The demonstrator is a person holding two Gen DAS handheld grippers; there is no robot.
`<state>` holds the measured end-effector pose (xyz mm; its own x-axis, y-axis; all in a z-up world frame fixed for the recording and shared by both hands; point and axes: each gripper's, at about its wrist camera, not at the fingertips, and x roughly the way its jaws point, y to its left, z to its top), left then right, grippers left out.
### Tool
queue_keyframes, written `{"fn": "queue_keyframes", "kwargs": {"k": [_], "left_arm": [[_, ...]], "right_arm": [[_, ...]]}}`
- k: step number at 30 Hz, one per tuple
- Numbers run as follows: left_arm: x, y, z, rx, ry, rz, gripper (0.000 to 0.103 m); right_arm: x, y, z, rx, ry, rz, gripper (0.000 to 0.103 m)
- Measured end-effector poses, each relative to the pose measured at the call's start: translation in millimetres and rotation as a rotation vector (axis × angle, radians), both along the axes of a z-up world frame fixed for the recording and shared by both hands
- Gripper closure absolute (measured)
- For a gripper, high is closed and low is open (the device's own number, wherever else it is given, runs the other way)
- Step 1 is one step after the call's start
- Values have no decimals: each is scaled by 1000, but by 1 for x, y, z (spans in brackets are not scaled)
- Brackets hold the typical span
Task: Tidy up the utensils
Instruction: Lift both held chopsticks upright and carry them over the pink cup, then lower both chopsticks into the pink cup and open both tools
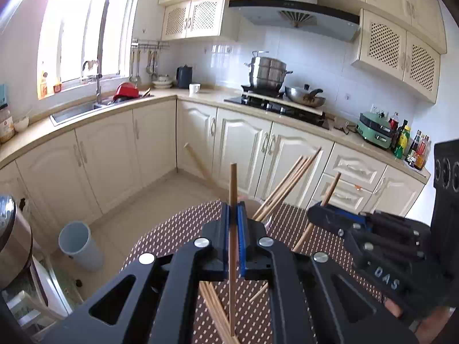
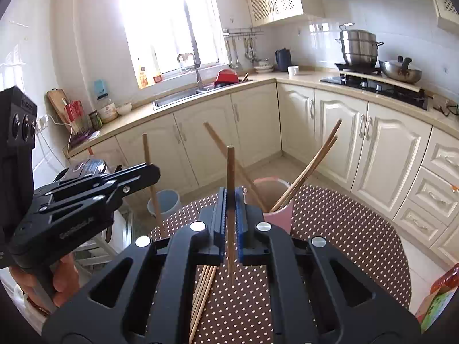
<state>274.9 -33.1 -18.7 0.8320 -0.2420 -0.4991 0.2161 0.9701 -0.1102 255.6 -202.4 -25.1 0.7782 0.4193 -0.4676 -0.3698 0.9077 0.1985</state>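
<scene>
Chopstick (image 1: 233,200) upright within hand-held gripper (image 1: 233,218) (clamped)

cup (image 2: 279,200) w/ chopsticks (image 2: 309,166) in it on table (image 2: 344,229), loose chopsticks (image 2: 203,292) in front.

left tongs (image 1: 233,215) clamped, raised | right tongs (image 2: 230,203) clamped, raised

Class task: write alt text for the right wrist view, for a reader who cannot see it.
The right gripper pinches one upright wooden chopstick above a dotted brown table mat. Beyond stands a pink cup holding several chopsticks; the left gripper, at left, grips another.
</scene>
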Motion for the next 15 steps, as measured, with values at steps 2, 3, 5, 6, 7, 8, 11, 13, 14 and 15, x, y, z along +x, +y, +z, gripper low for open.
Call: {"fn": "queue_keyframes", "kwargs": {"k": [2,3,5,6,7,8,11,13,14,15], "left_arm": [[8,-5,8,-8,-29,6,97],[11,-6,12,-11,-41,7,97],[19,-9,21,-31,-82,9,97],[22,-11,27,-39,-114,11,97],[25,-13,30,-43,-133,17,97],[29,-15,34,-46,-154,25,97],[38,-20,46,-74,-212,44,97],[44,-23,51,-101,-241,54,97],[46,-24,51,-111,-252,56,97],[49,-25,52,-120,-260,63,97]], "right_arm": [[2,-5,5,4,-16,-7,97],[2,-6,7,5,-22,-10,97],[4,-10,11,8,-30,-13,97],[5,-13,13,10,-37,-16,97],[6,-14,15,8,-43,-19,97],[7,-16,16,4,-47,-22,97],[11,-24,20,8,-64,-39,97],[14,-27,23,16,-76,-52,97],[16,-30,25,23,-87,-63,97],[17,-31,27,29,-94,-68,97]]}}
